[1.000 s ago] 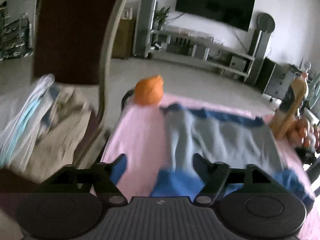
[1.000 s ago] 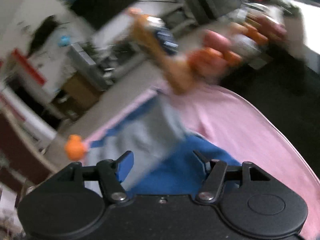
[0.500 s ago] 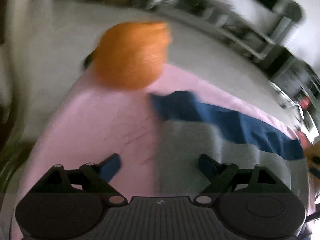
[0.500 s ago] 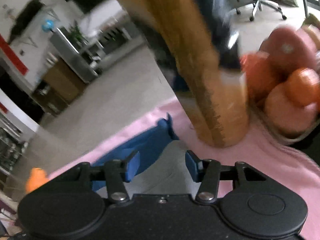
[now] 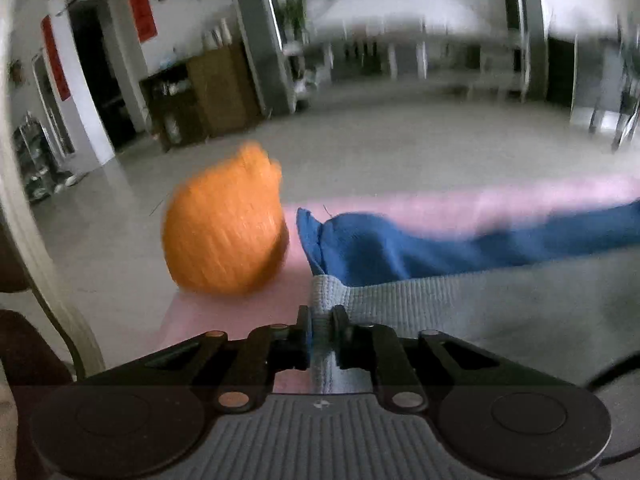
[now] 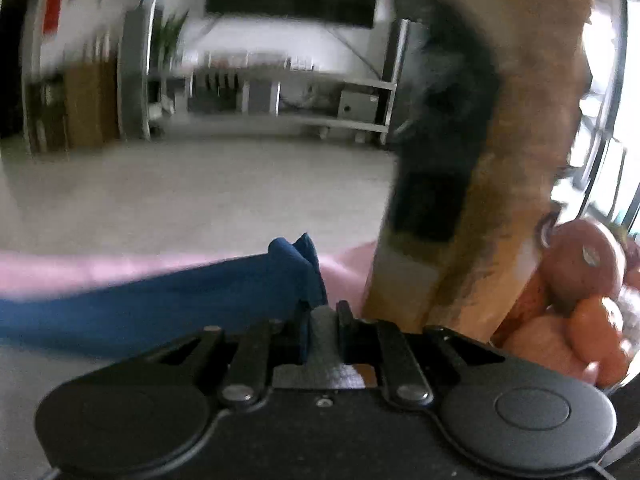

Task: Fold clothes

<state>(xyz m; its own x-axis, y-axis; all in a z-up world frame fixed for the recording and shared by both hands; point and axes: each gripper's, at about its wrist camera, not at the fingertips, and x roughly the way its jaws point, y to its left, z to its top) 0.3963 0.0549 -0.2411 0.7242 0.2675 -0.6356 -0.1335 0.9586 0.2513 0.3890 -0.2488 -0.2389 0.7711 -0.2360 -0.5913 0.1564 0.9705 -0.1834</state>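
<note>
The grey-and-blue garment [image 5: 460, 304] lies spread on the pink tablecloth [image 5: 240, 312]. The left gripper [image 5: 321, 322] is pinching its grey ribbed corner, just beside the orange knitted object [image 5: 226, 236]. The right gripper [image 6: 322, 320] is pinching the garment's opposite corner [image 6: 320, 320], just beside the tall amber bottle [image 6: 480, 184] and the fruit [image 6: 580, 280] behind it.

Risks, as judged:
- Lifting the right corner could sweep cloth against the bottle and topple it onto the fruit.
- The left corner could drag the orange object off the table edge.
- The grip holds only thin hems; uneven pulling may let one corner slip.
</note>
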